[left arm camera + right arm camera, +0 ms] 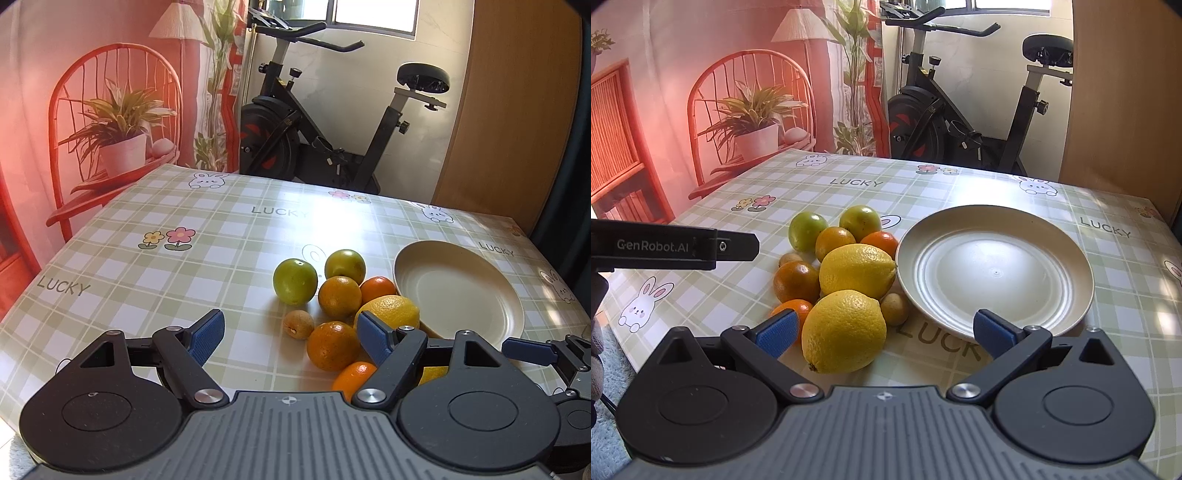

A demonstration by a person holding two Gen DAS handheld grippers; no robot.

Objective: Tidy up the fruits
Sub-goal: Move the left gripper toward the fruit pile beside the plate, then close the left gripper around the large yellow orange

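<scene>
A pile of fruit lies on the checked tablecloth: two lemons (844, 330) (857, 270), several oranges (796, 281), two green fruits (808, 230) and two small brown fruits (894, 308). A cream plate (1067, 258) sits empty to the right of the pile; it also shows in the left wrist view (506, 295). My left gripper (291, 334) is open, low over the table in front of the pile, with an orange (332, 345) and a brown fruit (298, 324) ahead between its fingers. My right gripper (884, 332) is open, with the near lemon between its fingers.
The table (147, 266) ends at the far edge before an exercise bike (332, 122). A printed backdrop (92, 92) hangs at the left and a wooden panel (517, 110) stands at the right. The left gripper's body (672, 247) shows at the left of the right wrist view.
</scene>
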